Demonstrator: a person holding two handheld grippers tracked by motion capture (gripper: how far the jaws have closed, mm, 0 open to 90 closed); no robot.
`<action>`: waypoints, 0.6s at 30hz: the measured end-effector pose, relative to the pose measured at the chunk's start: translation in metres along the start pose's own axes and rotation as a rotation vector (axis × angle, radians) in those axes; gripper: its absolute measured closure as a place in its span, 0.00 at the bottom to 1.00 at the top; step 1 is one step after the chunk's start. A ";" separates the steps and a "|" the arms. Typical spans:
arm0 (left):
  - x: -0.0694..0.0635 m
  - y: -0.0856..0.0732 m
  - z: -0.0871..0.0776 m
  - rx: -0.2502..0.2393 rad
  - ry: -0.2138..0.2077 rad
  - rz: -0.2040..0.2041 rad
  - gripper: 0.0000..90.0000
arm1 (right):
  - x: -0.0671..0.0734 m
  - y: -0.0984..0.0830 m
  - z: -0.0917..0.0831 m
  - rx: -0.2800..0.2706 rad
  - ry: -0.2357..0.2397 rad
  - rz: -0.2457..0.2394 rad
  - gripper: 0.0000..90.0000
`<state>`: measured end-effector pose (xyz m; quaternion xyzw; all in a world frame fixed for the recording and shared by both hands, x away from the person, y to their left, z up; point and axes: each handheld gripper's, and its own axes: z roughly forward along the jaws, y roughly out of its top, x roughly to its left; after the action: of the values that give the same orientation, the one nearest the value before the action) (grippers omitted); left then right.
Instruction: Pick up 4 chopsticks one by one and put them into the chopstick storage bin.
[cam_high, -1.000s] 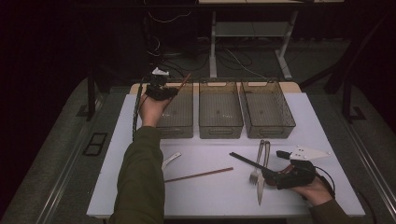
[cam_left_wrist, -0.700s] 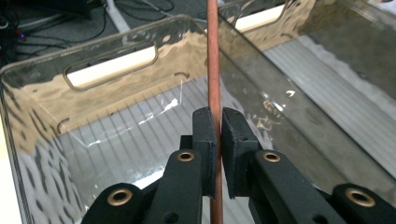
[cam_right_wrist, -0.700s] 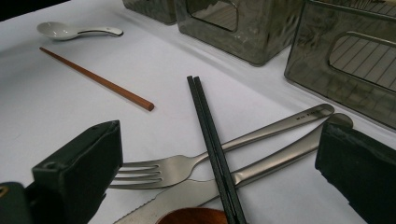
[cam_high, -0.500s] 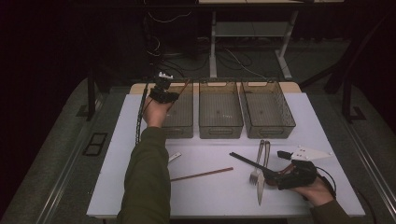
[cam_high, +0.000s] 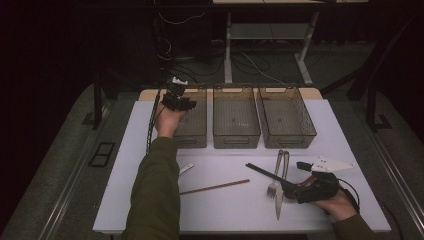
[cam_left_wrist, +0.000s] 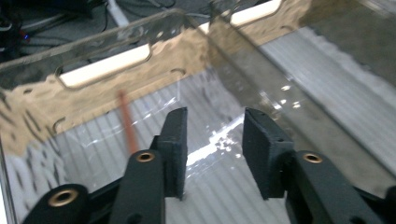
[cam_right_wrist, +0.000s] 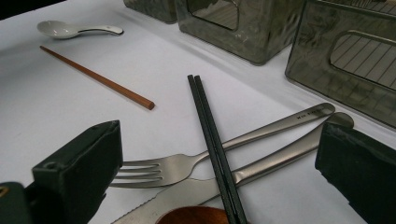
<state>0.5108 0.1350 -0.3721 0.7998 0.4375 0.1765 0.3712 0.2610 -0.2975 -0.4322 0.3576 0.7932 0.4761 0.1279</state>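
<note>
A: What is the left gripper (cam_high: 176, 96) doing?

B: It is hanging over the left bin (cam_high: 194, 122), at the far end. Its jaws have just been opening, and in the left gripper view they are standing apart with nothing between the pads (cam_left_wrist: 176, 140).

A: And the brown chopstick it is working with?

B: One brown chopstick (cam_left_wrist: 127, 126) is lying inside that bin, leaning toward the far wall, just left of the jaws and apart from them. A second chopstick (cam_high: 215, 187) is lying on the table (cam_high: 125, 165), in front of the bins, near the person's left sleeve (cam_high: 155, 195).

A: Is the right gripper (cam_high: 295, 189) grasping anything?

B: No. It is resting low at the near right of the table with its jaws spread wide. A fork (cam_right_wrist: 224, 149), a knife (cam_right_wrist: 261, 163) and a pair of black chopsticks (cam_right_wrist: 210, 135) are lying between the jaws, but the pads are not pressing on any of them. The black chopsticks are crossing over the fork and knife.

A: Anything else nearby?

B: A white spoon (cam_right_wrist: 70, 30) is sitting on the table beyond the loose chopstick. Two more bins, the middle bin (cam_high: 236, 120) and the right bin (cam_high: 286, 117), are standing side by side beside the left one.
</note>
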 end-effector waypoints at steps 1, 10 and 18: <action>0.000 0.000 0.000 0.000 0.000 0.000 0.65 | 0.000 0.000 0.000 0.000 0.000 0.000 0.01; -0.012 0.004 -0.019 -0.045 -0.084 0.038 0.52 | 0.000 0.000 0.000 0.001 -0.004 -0.003 0.01; -0.024 0.004 -0.036 -0.055 -0.138 0.094 0.41 | 0.001 0.000 0.000 0.001 -0.004 -0.003 0.01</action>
<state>0.4772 0.1294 -0.3442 0.8192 0.3680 0.1500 0.4134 0.2604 -0.2973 -0.4320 0.3573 0.7937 0.4749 0.1298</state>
